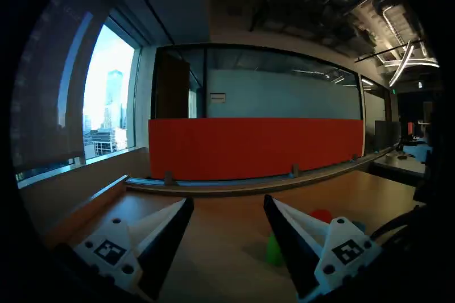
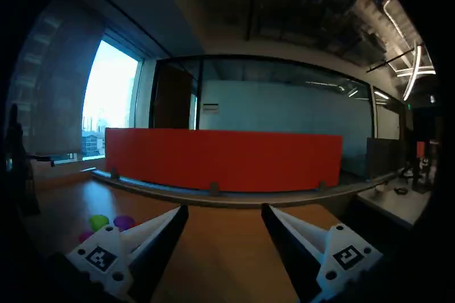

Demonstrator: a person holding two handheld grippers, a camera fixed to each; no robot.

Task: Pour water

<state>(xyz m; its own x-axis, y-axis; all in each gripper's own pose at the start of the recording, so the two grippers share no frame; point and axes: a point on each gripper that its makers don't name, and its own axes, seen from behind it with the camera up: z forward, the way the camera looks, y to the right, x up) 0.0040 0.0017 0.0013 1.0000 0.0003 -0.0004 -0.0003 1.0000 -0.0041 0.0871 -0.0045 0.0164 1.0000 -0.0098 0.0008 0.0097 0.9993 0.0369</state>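
The left gripper [image 1: 227, 199] is held wide open and empty over a smooth wooden desk [image 1: 227, 257]; its fingers are dark, tapered wedges. A rounded green cup [image 1: 274, 250] is seen partly hidden behind its right finger. The right gripper [image 2: 224, 207] is likewise spread wide and empty, with a purple cup [image 2: 124, 221] left of its left finger. The cups' axes cannot be told.

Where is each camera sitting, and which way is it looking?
Left gripper view: rides on the left gripper, looking across the wooden table at the red divider; its two open fingers show, with a green cup beside the right one.
Right gripper view: rides on the right gripper, facing the same way; its open fingers show, with a purple cup at lower left.
Shared: the wooden table, the red divider, and the bright window on the left.
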